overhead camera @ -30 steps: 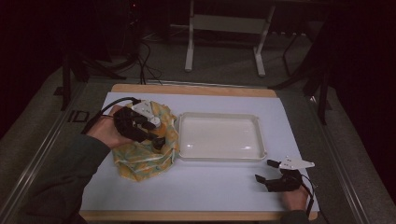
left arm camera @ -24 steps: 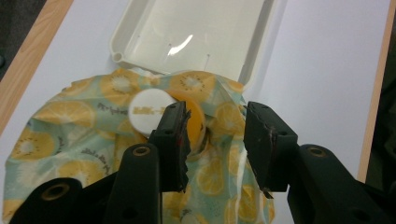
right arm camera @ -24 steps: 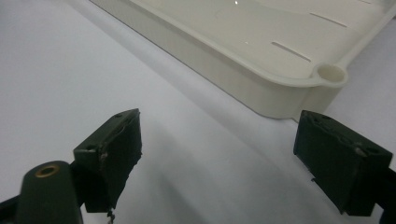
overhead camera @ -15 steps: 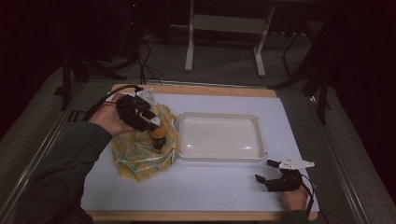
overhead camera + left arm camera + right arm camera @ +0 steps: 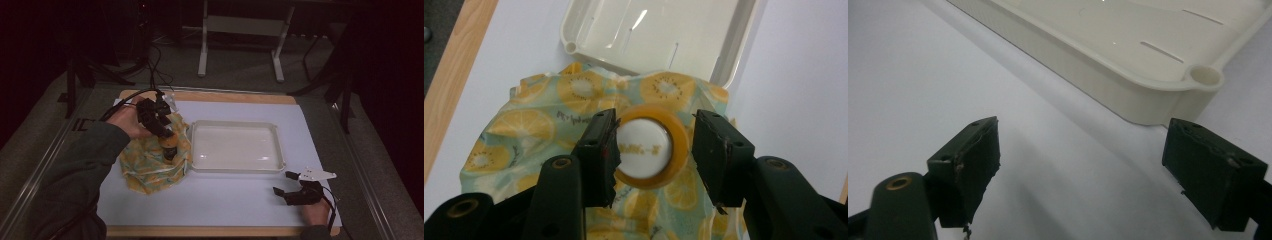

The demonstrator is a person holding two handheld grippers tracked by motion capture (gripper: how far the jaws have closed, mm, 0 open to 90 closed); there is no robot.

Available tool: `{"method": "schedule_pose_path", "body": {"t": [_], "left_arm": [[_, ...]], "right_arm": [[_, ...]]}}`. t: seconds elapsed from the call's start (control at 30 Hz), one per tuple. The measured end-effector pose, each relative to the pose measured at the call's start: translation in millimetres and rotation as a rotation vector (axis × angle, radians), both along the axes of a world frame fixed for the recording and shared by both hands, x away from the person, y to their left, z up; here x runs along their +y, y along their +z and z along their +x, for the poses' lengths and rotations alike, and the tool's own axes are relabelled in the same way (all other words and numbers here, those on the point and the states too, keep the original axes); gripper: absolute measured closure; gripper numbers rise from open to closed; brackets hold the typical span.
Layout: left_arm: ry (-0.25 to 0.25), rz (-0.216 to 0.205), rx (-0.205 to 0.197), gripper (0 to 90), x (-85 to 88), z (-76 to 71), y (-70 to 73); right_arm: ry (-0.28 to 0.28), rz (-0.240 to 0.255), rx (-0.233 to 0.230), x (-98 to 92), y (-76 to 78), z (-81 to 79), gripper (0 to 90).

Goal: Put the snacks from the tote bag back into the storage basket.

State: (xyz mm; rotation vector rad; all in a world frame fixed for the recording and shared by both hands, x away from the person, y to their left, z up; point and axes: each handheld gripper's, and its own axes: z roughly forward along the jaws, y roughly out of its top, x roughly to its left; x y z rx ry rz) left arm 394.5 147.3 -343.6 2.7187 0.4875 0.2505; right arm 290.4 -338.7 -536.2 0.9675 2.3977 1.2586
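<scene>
A small orange bottle (image 5: 170,149) with a white-topped cap (image 5: 644,149) stands upright on a crumpled lemon-print cloth (image 5: 145,165) left of the white tray (image 5: 235,123). My left gripper (image 5: 165,132) hangs just above and behind the bottle, open. In the left gripper view its jaws (image 5: 654,145) frame the cap from above; the left one overlaps the cap's edge and the right one shows a sliver of gap. My right gripper (image 5: 281,183) rests open on the white table surface near the front right, its jaws (image 5: 1083,155) wide apart with nothing between them, facing the tray's corner (image 5: 1128,100).
The tray (image 5: 729,55) is empty and its left rim touches the cloth (image 5: 539,125). A wooden border (image 5: 225,231) edges the white mat. Cables trail from the left gripper over the back left edge; table legs stand beyond.
My left hand and gripper have drawn back and upward, away from the cloth, while the bottle stays put. The right gripper has not moved.
</scene>
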Motion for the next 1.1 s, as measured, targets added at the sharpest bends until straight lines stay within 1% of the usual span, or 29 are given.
{"method": "schedule_pose_path", "body": {"t": [0.1, 0.2, 0.47, 0.53, 0.57, 0.6, 0.67, 0.9, 1.1], "left_arm": [[0.003, 0.011, 0.005, 53.3, -0.9, 1.5, 0.4], [0.005, 0.037, 0.013, 53.0, -2.3, 3.5, -2.2], [0.02, 0.069, 0.058, 53.4, -3.2, 11.3, -17.3], [0.024, 0.072, 0.07, 54.3, -3.0, 12.9, -20.4], [0.025, 0.066, 0.08, 54.4, -2.7, 13.8, -21.4], [0.032, 0.059, 0.085, 54.0, -2.5, 14.1, -21.7], [0.033, 0.059, 0.089, 54.6, -2.3, 14.6, -21.1], [0.037, 0.08, 0.092, 57.5, -5.0, 14.8, -18.5], [0.043, 0.121, 0.096, 58.5, -9.6, 14.9, -16.9]], "right_arm": [[0.001, 0.001, 0.002, -0.1, -0.1, 0.2, 15.0], [0.001, 0.001, 0.003, -0.1, 0.0, 0.3, 15.0], [0.001, 0.001, 0.006, 0.1, -0.2, 0.6, 15.2], [0.001, 0.001, 0.006, 0.1, -0.2, 0.7, 15.2], [0.001, 0.001, 0.006, 0.0, -0.2, 0.7, 15.2], [0.001, 0.001, 0.007, 0.0, -0.2, 0.8, 15.2], [0.001, 0.001, 0.006, 0.0, -0.2, 0.7, 15.2], [0.001, 0.0, 0.008, 0.1, -0.2, 0.9, 15.2], [-0.001, 0.0, 0.011, 0.2, -0.2, 0.9, 15.2]]}}
